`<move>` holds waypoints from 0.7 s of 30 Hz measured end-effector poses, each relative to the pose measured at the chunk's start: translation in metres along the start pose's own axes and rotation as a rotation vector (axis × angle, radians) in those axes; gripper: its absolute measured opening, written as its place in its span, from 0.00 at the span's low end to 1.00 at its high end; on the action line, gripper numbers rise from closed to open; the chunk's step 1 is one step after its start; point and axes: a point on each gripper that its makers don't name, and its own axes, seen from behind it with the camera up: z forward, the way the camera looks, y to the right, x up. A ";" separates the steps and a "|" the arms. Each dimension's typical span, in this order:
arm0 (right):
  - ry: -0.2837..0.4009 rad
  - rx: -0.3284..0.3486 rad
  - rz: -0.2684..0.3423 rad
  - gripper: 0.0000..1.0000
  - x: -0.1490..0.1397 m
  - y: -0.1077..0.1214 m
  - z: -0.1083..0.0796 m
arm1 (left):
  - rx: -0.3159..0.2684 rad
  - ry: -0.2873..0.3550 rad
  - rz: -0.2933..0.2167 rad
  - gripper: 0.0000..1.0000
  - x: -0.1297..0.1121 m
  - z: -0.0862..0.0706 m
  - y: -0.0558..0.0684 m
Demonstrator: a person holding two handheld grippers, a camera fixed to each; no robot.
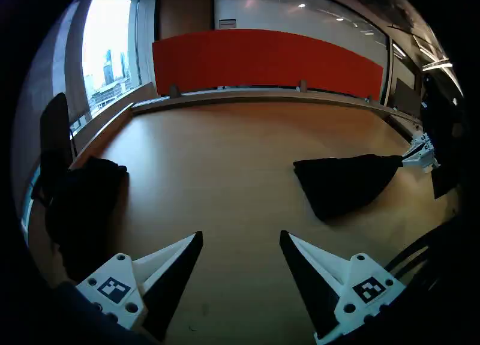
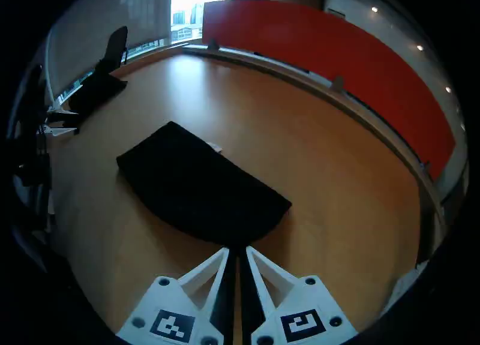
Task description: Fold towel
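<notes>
A black towel (image 2: 198, 183) lies bunched on the wooden table (image 2: 336, 183), and its near edge runs in between my right gripper's fingers. My right gripper (image 2: 238, 250) is shut on that edge. In the left gripper view the towel (image 1: 345, 183) spreads out at the right, one corner drawn to a point at the right gripper (image 1: 415, 155). My left gripper (image 1: 240, 234) hovers open over bare table, well to the left of the towel, nothing between its fingers. Its white fingers (image 2: 59, 118) show at the far left edge of the right gripper view.
A second dark cloth pile (image 1: 84, 207) lies near the table's left edge, beside a dark chair back (image 1: 55, 135). A red divider panel (image 1: 264, 60) stands along the far edge. Bare table (image 1: 228, 159) stretches between the pile and the towel.
</notes>
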 end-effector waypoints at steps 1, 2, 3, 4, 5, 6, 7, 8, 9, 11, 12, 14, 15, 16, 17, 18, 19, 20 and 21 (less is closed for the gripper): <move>0.004 0.002 -0.005 0.03 0.003 -0.001 0.000 | -0.001 0.001 -0.002 0.95 0.000 -0.001 0.000; 0.008 0.003 -0.009 0.03 0.005 -0.002 0.000 | -0.002 0.002 -0.003 0.95 0.001 -0.001 -0.001; 0.013 0.005 -0.015 0.03 0.009 -0.003 -0.001 | -0.003 0.003 -0.004 0.95 0.001 -0.002 -0.001; 0.018 0.008 -0.022 0.03 0.013 -0.004 -0.001 | -0.003 0.003 -0.004 0.95 0.001 -0.002 -0.001; 0.023 0.010 -0.029 0.03 0.017 -0.006 -0.001 | -0.004 0.003 -0.004 0.95 0.001 -0.003 -0.002; 0.030 0.013 -0.038 0.03 0.022 -0.008 -0.001 | -0.004 0.003 -0.004 0.95 0.001 -0.003 -0.002; 0.036 0.017 -0.046 0.03 0.027 -0.009 0.000 | -0.005 0.004 -0.002 0.95 0.002 -0.004 -0.003; 0.043 0.020 -0.054 0.03 0.032 -0.011 0.000 | -0.006 0.004 -0.001 0.95 0.002 -0.004 -0.003; 0.051 0.024 -0.063 0.03 0.038 -0.014 0.000 | -0.007 0.005 0.000 0.95 0.002 -0.005 -0.003; 0.066 0.032 -0.082 0.03 0.049 -0.018 0.001 | -0.008 0.007 0.001 0.95 0.003 -0.007 -0.003; 0.074 0.035 -0.092 0.03 0.055 -0.021 0.001 | -0.008 0.008 0.001 0.95 0.002 -0.008 -0.003; 0.088 0.041 -0.114 0.03 0.066 -0.025 0.002 | -0.008 0.007 0.001 0.95 0.002 -0.009 -0.003; 0.095 0.044 -0.126 0.03 0.072 -0.027 0.002 | -0.008 0.007 0.001 0.95 0.002 -0.010 -0.003; 0.101 0.047 -0.136 0.03 0.077 -0.029 0.002 | -0.009 0.007 0.000 0.95 0.001 -0.011 -0.003; 0.107 0.050 -0.147 0.03 0.082 -0.031 0.003 | -0.009 0.007 -0.001 0.95 0.001 -0.011 -0.003; 0.114 0.053 -0.158 0.03 0.087 -0.034 0.003 | -0.010 0.006 -0.002 0.95 0.000 -0.012 -0.002; 0.120 0.056 -0.168 0.03 0.092 -0.036 0.003 | -0.011 0.006 -0.002 0.95 0.000 -0.013 -0.002; 0.127 0.059 -0.177 0.03 0.096 -0.038 0.004 | -0.011 0.005 -0.003 0.95 -0.001 -0.013 -0.002; 0.134 0.062 -0.187 0.03 0.101 -0.040 0.004 | -0.012 0.005 -0.003 0.95 -0.001 -0.014 -0.001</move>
